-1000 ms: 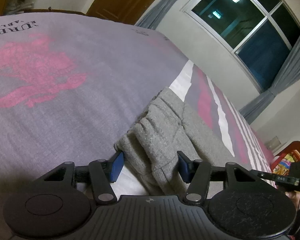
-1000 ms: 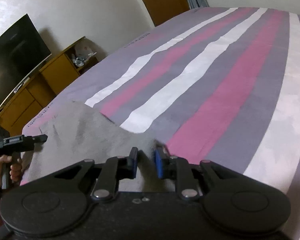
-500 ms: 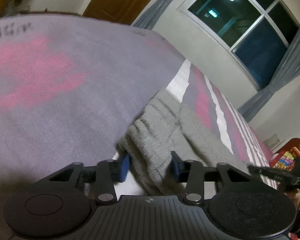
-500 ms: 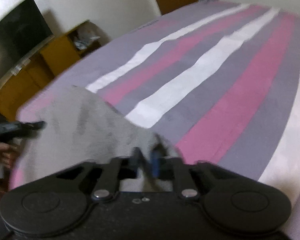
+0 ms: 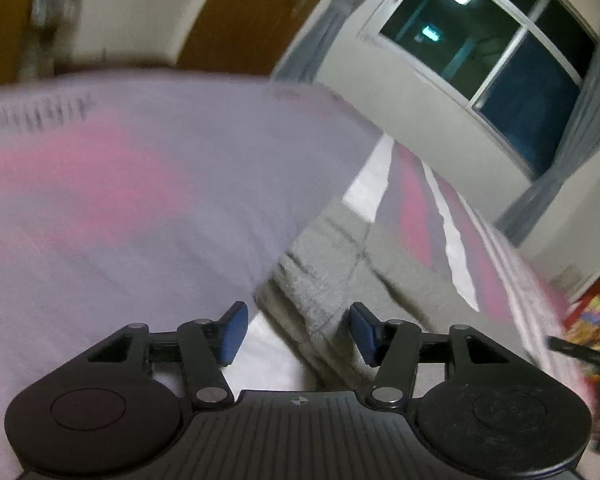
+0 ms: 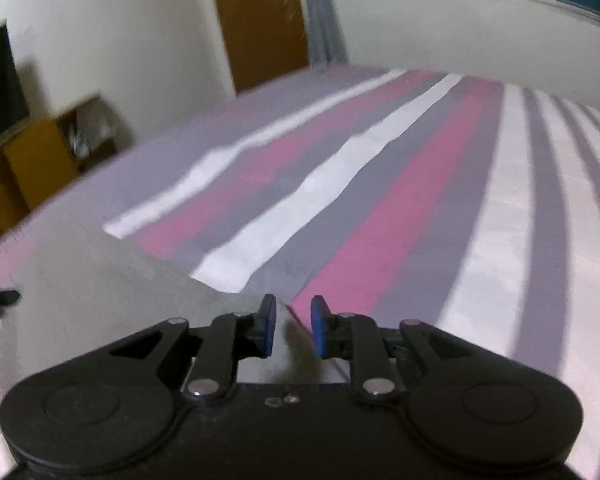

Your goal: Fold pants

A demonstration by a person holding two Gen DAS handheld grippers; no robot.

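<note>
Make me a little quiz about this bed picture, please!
1. Pick one: what colour are the pants? A gray, B blue, C green.
2. Fill the gap: the pants lie on a striped ___.
3. True or false: the right claw is squeezed tight shut.

Key: 1. A. 2. bedcover. 3. False: its jaws stand apart, having just been opening, and the pants' edge shows between them, unpinched.

Ahead of the left gripper's [image 5: 296,334] fingers, the grey pants [image 5: 332,276] bunch up between and beyond them; leftward lies flat bedspread [image 5: 140,200]. Past the right gripper's [image 6: 293,326] fingers, striped bedspread runs unobstructed.
</note>
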